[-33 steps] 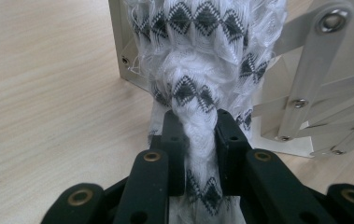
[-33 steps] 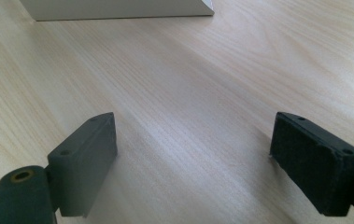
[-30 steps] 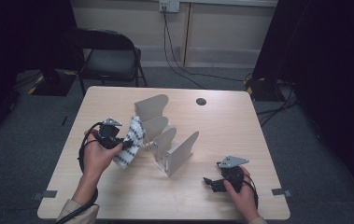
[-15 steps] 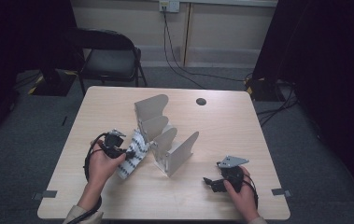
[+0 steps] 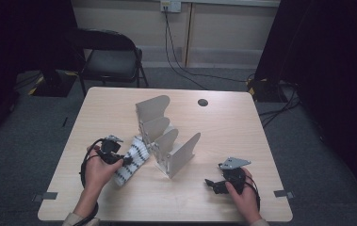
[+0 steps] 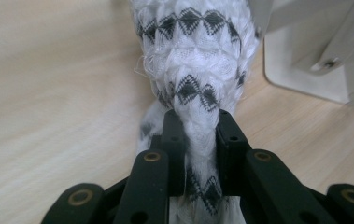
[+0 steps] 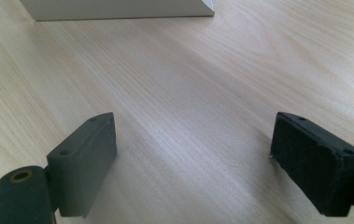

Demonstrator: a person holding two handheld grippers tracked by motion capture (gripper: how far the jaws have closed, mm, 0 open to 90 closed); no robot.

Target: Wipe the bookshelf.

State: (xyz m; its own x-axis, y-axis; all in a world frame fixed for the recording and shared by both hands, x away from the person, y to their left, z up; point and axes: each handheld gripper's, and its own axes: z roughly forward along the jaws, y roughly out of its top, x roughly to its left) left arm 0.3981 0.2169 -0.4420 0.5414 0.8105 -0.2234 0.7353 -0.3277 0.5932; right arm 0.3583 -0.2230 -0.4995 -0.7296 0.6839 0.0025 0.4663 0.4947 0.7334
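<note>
A white cloth with black diamond bands point(image 5: 133, 160) lies on the wooden table point(image 5: 232, 132), just left of the grey metal divider rack point(image 5: 166, 141). My left gripper point(image 5: 123, 160) is shut on the cloth's near end. In the left gripper view the cloth point(image 6: 193, 56) bunches between the two black jaws of my left gripper point(image 6: 201, 135) and stretches away toward the rack's base point(image 6: 315, 65). My right gripper point(image 5: 213, 184) rests at the front right of the table. In the right gripper view that gripper point(image 7: 193, 154) stands wide open over bare wood.
A black round grommet point(image 5: 203, 102) sits in the table's far side. A black folding chair point(image 5: 110, 61) stands beyond the far left corner, and cables point(image 5: 185, 70) run across the floor. The rack's base edge point(image 7: 118, 9) lies ahead of my right gripper.
My left hand has come down and toward the front edge with the cloth, which now lies lower beside the rack. The right hand has stayed in place.
</note>
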